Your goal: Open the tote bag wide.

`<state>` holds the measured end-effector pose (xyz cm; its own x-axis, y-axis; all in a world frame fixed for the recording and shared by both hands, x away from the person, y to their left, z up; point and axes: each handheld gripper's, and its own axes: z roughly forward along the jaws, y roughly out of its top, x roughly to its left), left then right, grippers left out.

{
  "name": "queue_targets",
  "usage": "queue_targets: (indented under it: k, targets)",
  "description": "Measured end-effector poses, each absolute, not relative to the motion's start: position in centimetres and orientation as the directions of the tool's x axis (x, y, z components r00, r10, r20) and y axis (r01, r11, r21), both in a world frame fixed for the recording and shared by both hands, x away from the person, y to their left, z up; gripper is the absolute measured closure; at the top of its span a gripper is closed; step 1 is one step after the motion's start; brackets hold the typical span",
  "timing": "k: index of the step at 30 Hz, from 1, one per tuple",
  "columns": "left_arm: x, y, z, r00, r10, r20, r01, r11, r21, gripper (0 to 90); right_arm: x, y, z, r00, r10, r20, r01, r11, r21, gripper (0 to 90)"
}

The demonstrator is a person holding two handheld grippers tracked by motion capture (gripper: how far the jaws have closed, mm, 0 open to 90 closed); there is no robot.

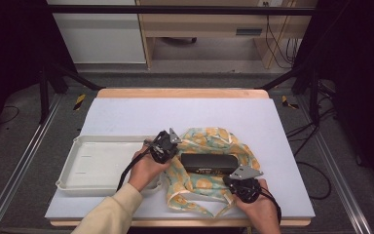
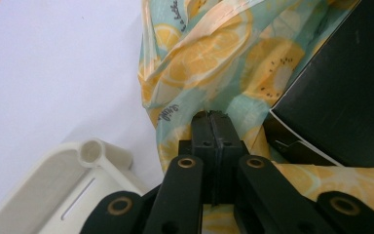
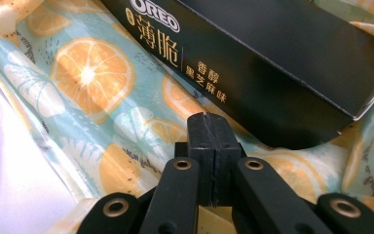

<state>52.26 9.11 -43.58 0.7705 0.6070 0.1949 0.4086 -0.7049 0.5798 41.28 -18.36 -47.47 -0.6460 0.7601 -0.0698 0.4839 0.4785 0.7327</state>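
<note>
- A white tray [image 1: 97, 163] sat at the left of the table [image 1: 185, 114], just beside the cloth [image 1: 209, 141]. One rounded tray corner [image 2: 93, 152] showed right next to the left claw's jaws in the left gripper view.
- The cloth, mint green with orange slices printed on it, lay spread and rumpled near the front edge, a bit right of centre.
- A black Oreo box [image 1: 208, 163] lay flat on the middle of the cloth, long side across the table. Gold lettering ran along the side of the box [image 3: 272, 63] that faced the right claw.
- Cloth edges were bunched up around the box, so folds [image 2: 209, 53] stood between the left claw and the box [image 2: 341, 102].
- Left claw [image 1: 163, 146]: it sat at the cloth's left edge, between tray and box. Jaws were fully clenched, pads pressed flat together. The tips [image 2: 212, 117] were right on a fold of cloth [image 2: 175, 112], but I couldn't tell if any fabric was actually pinched in there.
- Right claw [image 1: 243, 183]: it was at the front right of the cloth, just beside the box's near right corner. Jaws were clenched tight too, and I saw nothing between the pads [image 3: 207, 122]. It hung over the cloth [image 3: 92, 73], pointed at the box, close but not touching as far as I could see.
</note>
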Motion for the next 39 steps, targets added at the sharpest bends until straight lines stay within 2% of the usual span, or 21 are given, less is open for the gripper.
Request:
queue_targets:
  k: [5,11,16,17,19,22,26,32,39]
  targets:
    - [52.2,9.2,-43.7,0.770,0.610,0.188,0.412,-0.700,0.584,90.0,41.0,-18.6,-47.0,-0.648,0.759,-0.059,0.467,0.457,0.757,89.7]
    - [52.0,9.3,-43.9,0.776,0.604,0.181,0.412,-0.703,0.580,90.0,40.5,-20.2,-44.2,-0.597,0.796,-0.101,0.405,0.407,0.818,89.7]
    - [52.1,9.2,-43.9,0.777,0.604,0.178,0.413,-0.702,0.580,90.0,41.5,-21.0,-42.7,-0.545,0.824,-0.152,0.372,0.400,0.838,90.0]
    - [52.1,9.2,-44.0,0.778,0.602,0.179,0.412,-0.705,0.578,90.0,42.6,-21.5,-42.6,-0.511,0.846,-0.149,0.381,0.379,0.843,90.0]
    - [52.1,9.1,-44.0,0.780,0.601,0.176,0.412,-0.705,0.577,90.0,43.1,-21.7,-42.8,-0.505,0.850,-0.151,0.387,0.379,0.841,90.0]
    - [52.1,9.1,-44.1,0.780,0.601,0.173,0.414,-0.703,0.578,90.0,45.3,-22.3,-44.4,-0.475,0.870,-0.128,0.445,0.363,0.819,90.0]
    - [52.4,8.9,-44.3,0.784,0.597,0.172,0.417,-0.710,0.567,90.0,46.6,-22.9,-45.7,-0.474,0.875,-0.096,0.492,0.354,0.795,90.0]
    - [52.6,8.7,-44.6,0.785,0.595,0.175,0.422,-0.718,0.553,90.0,47.8,-23.2,-47.3,-0.458,0.888,-0.041,0.571,0.329,0.752,90.0]
    - [52.8,8.6,-44.9,0.788,0.592,0.167,0.429,-0.724,0.540,90.0,47.9,-23.3,-47.8,-0.456,0.888,-0.048,0.593,0.344,0.729,90.0]
